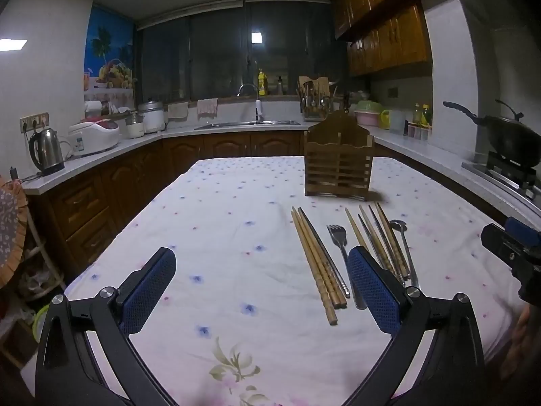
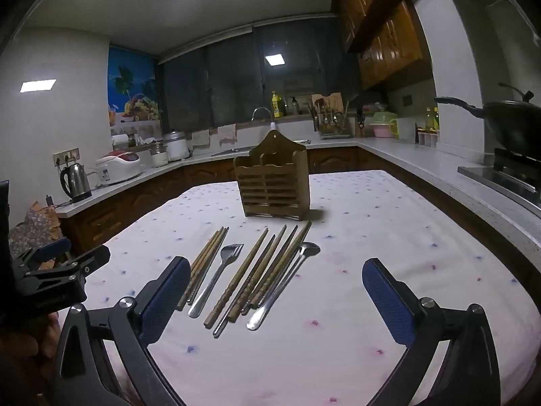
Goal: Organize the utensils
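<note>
Right hand-held gripper [image 2: 275, 291] (agape) above chopsticks [image 2: 257, 277]

White tablecloth [image 2: 372, 223] with small flowers; blue-padded tongs [image 2: 275, 291]; brown holder [image 2: 274, 182].

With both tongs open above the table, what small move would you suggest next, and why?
Probably lower the right tongs onto the spoon, the outermost utensil on its side. Nothing is held yet, the wooden holder stands upright behind the row, and the left tongs sit open to the left of the chopsticks and fork.
</note>
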